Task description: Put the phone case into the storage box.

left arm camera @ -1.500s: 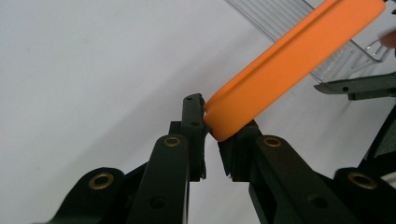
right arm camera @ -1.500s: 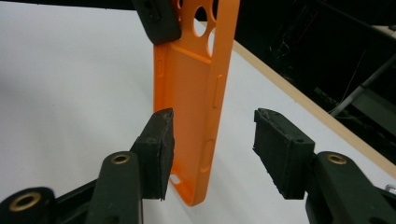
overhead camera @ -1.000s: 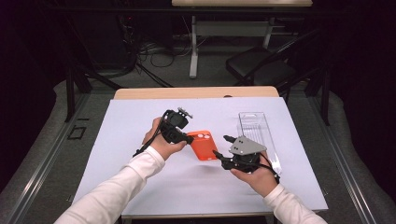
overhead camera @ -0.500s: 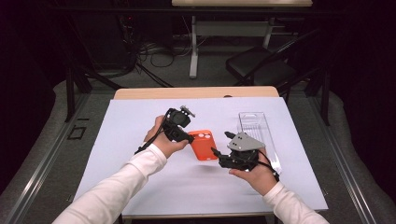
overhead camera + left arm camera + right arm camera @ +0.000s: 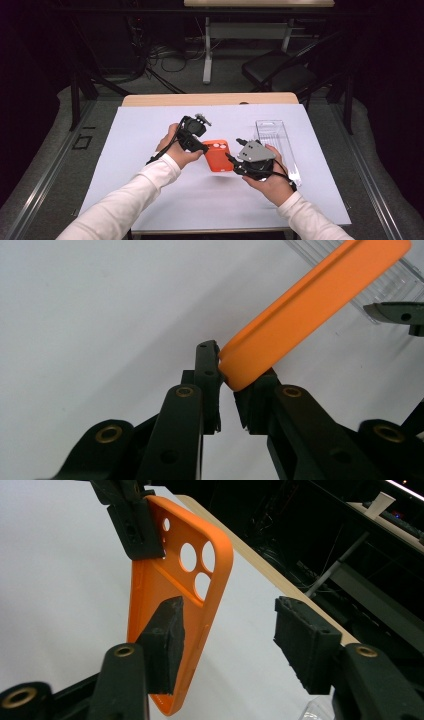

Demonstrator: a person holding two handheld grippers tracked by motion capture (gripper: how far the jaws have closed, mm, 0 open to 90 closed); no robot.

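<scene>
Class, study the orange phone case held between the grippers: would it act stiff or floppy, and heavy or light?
The orange phone case probably flexes: it is a thin open shell with camera holes. It looks light, since the left gripper holds it lifted by one corner alone. It seems unlikely to roll, being flat.

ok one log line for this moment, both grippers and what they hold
left gripper: shut on orange plastic phone case corner | right gripper: open beside case | clear plastic tray: on table, untouched

Lab: dark room, floor cables (image 5: 165, 55)
</scene>
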